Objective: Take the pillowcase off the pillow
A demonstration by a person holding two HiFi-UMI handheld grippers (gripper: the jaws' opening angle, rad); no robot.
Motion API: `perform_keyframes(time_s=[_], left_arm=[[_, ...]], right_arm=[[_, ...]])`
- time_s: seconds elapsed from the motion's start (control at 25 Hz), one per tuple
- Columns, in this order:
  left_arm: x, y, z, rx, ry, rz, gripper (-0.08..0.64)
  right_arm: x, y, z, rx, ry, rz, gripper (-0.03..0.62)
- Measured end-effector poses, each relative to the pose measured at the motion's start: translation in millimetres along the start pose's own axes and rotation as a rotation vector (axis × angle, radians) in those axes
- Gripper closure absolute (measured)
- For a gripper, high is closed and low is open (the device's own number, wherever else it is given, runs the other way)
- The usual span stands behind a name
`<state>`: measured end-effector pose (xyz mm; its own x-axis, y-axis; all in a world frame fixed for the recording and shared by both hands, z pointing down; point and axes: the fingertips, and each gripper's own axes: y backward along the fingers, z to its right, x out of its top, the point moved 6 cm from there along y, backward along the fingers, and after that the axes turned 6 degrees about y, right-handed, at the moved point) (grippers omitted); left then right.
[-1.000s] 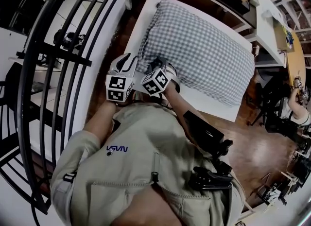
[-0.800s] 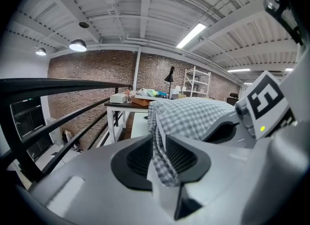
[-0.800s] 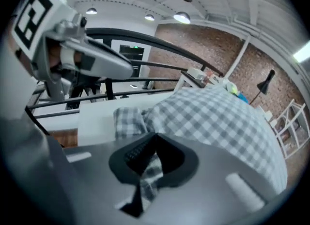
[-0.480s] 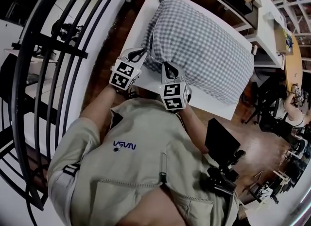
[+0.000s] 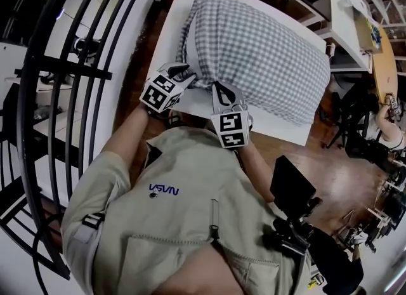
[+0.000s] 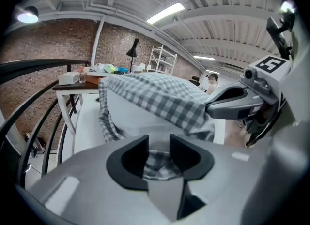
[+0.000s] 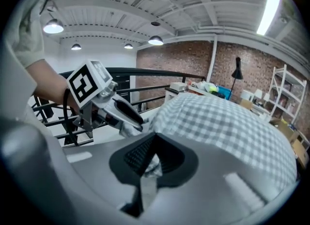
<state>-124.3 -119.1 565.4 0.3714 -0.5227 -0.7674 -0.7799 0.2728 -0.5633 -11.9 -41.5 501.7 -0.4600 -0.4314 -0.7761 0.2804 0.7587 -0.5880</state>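
Pillowcase (image 7: 227, 122) edge pinched between closed jaws of right gripper (image 7: 149, 163); left gripper (image 6: 158, 154) jaws apart, just opening, checked cloth between.

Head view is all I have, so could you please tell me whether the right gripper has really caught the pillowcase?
Observer: Yes. The right gripper view shows the right gripper shut, with a fold of the pillowcase pinched between its jaws.
Operator: Thank you. And the left one?
Observer: The left gripper has its jaws apart. They have just been opening, and pillowcase cloth lies between them unpinched.
Operator: Is the pillow itself visible anywhere?
Observer: Probably. The left gripper view shows a plain white surface, likely the pillow, under the lifted edge of the pillowcase.
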Motion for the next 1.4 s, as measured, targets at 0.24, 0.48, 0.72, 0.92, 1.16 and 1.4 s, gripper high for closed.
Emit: perform_keyframes(time_s=[0.24, 0.48, 0.72, 0.92, 1.16, 1.4], left_arm=[[-19, -19, 5, -0.015, -0.049, -0.131, 0.350], [-16, -23, 11, 0.030, -0.175, -0.172, 0.541], [53, 33, -6, 0.027, 0.056, 0.151, 0.545], [58, 65, -21, -0.016, 0.247, 0.247, 0.546], [3, 76, -37, 0.029, 0.389, 0.244, 0.546], [-37, 49, -8, -0.026, 0.254, 0.056, 0.542]], right_arm=[[-11, -4, -6, 0.051, 0.005, -0.023, 0.586], [-12, -5, -8, 0.056, 0.048, -0.024, 0.586], [-17, 4, 1, 0.031, 0.093, -0.047, 0.586], [-21, 23, 24, -0.072, 0.226, -0.128, 0.586], [-61, 51, 63, -0.203, 0.247, -0.312, 0.586], [-87, 46, 66, -0.195, 0.172, -0.358, 0.586]])
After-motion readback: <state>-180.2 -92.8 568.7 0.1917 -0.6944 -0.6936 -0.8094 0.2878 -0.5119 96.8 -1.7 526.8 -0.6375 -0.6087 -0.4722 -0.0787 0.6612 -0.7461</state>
